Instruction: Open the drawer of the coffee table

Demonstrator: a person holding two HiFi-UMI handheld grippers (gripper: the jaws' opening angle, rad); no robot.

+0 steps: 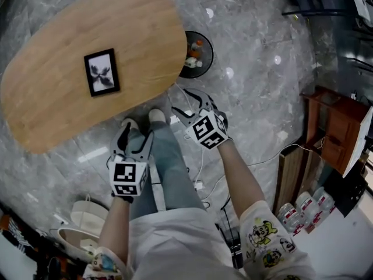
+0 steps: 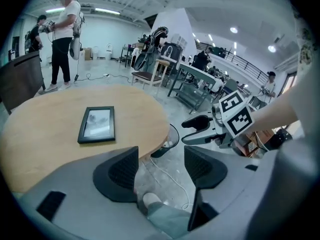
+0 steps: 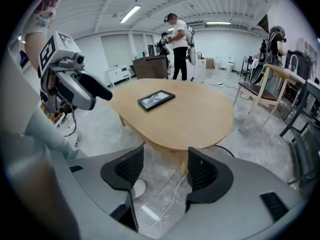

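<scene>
While a person stands at the near edge of a low oval wooden desk (image 1: 52, 104), the coffee table of the task, nothing of the job shows as done. The left gripper (image 1: 135, 137) hangs above the person's legs with its jaws apart and only grey stone floor and a shoe between them. The right gripper (image 1: 189, 105) is held just beside it, a little further forward, off the desk's rounded end. Its jaws are likewise released, framing bare floor and a white cable (image 3: 167, 191). Neither gripper touches the desk.

On the desk top lies a black picture frame (image 1: 102, 72), and a round black bin (image 1: 197, 54) stands on the floor just beside the far rounded end.

No drawer, drawer front or handle can be made out in any view. The head view looks down on the top alone. The right gripper view shows a light wooden support under the top but no drawer front.

By these pictures, the whole task is left: finding the drawer below the top, bringing a gripper down to it, closing the jaws on its pull and drawing it out.
</scene>
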